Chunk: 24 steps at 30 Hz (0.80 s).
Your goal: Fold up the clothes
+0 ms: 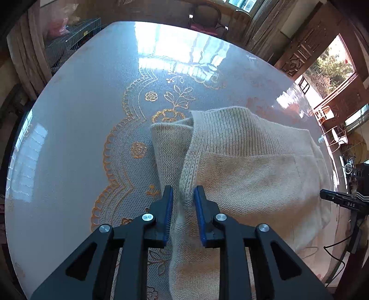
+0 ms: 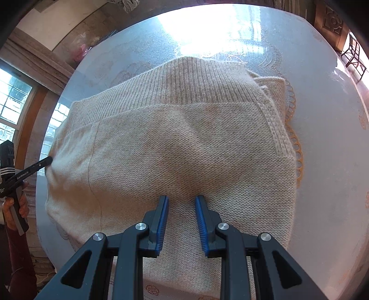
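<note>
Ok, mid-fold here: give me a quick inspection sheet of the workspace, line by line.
Surface: round glossy table, gold lace-pattern cover, strong glare at the far side.
Job's things: one beige knit sweater, partly folded, ribbed band on its far side.
Clutter: nothing seen.
Grippers: left claw open, the sweater's raised edge standing between its pads; right claw open, tips at a pucker mid-sweater.
Cables: black cable hanging beyond the table's edge.
Surroundings: wire cage, chair, window.
</note>
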Tool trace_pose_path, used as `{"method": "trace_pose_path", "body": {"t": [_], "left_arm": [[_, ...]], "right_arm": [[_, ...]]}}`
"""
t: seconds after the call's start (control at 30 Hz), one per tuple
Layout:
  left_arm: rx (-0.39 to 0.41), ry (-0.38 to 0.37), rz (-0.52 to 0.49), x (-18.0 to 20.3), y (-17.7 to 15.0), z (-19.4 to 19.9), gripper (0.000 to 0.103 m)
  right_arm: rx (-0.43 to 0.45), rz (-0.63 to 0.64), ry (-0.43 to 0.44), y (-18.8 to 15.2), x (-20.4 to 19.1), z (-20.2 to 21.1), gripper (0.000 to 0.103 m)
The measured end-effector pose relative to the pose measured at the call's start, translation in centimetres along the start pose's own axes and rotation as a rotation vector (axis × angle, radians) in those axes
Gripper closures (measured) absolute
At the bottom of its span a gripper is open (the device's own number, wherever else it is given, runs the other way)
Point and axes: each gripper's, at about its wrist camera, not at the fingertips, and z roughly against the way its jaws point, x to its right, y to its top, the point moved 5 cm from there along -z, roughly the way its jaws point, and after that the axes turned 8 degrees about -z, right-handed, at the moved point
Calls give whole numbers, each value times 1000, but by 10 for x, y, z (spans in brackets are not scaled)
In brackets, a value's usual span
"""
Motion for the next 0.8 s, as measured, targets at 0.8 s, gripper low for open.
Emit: {"method": "trace_pose_path", "body": {"t": [0.8], "left_arm": [[-12,16,-96,50,-66,11,68]], "right_arm": [[5,13,-4,-27,4,17,85]]}}
